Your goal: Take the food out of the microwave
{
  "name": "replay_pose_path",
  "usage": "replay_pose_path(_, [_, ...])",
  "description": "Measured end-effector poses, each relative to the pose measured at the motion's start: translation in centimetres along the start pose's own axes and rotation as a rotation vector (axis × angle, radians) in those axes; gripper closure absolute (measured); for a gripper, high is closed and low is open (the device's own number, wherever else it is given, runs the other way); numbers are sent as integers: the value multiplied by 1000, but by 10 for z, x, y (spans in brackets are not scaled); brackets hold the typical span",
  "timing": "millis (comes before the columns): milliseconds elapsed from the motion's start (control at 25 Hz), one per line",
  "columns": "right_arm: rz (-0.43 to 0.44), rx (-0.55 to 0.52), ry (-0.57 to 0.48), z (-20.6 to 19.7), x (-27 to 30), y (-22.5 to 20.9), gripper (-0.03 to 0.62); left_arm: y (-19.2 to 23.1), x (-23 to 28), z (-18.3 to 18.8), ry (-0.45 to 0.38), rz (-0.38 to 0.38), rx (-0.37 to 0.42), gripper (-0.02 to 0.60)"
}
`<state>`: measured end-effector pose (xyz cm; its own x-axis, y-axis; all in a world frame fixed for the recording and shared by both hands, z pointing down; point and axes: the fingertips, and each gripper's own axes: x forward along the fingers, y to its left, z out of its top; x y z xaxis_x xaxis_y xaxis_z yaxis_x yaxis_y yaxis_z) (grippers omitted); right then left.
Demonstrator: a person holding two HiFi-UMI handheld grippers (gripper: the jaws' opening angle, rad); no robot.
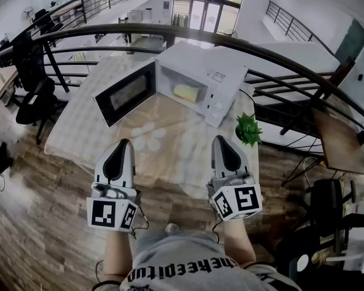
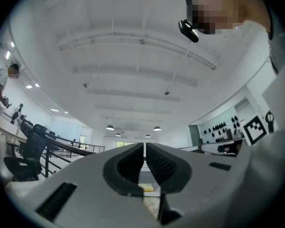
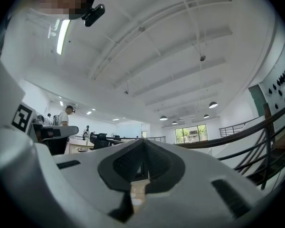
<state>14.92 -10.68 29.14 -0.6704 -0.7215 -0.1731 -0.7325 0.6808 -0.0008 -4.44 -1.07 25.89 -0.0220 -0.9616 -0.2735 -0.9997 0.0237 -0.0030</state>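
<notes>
Food (image 1: 186, 93) inside microwave (image 1: 221, 77), plain in head view; left gripper (image 1: 124, 143), right gripper (image 1: 220, 139) pressed together.

Food (image 1: 186, 93) inside open microwave (image 1: 221, 77) on table (image 1: 85, 120), plant (image 1: 249, 129) at its right.

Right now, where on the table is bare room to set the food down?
Widest free patch: cream tablecloth in front of the white microwave, between its open glass-fronted door on the left and the small green potted plant on the right. Another bare strip lies left of that door. Tight: the corner between microwave and plant.
</notes>
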Motion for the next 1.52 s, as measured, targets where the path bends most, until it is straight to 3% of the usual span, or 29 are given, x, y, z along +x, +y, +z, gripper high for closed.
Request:
replay_pose_path(560, [-8,23,11,-17,44,-24,589,9,51,-19,21,-26,10,566])
replay_pose_path(1520, [-133,-1,64,-60,208,-47,589,109,207,-78,56,-155,-59,566])
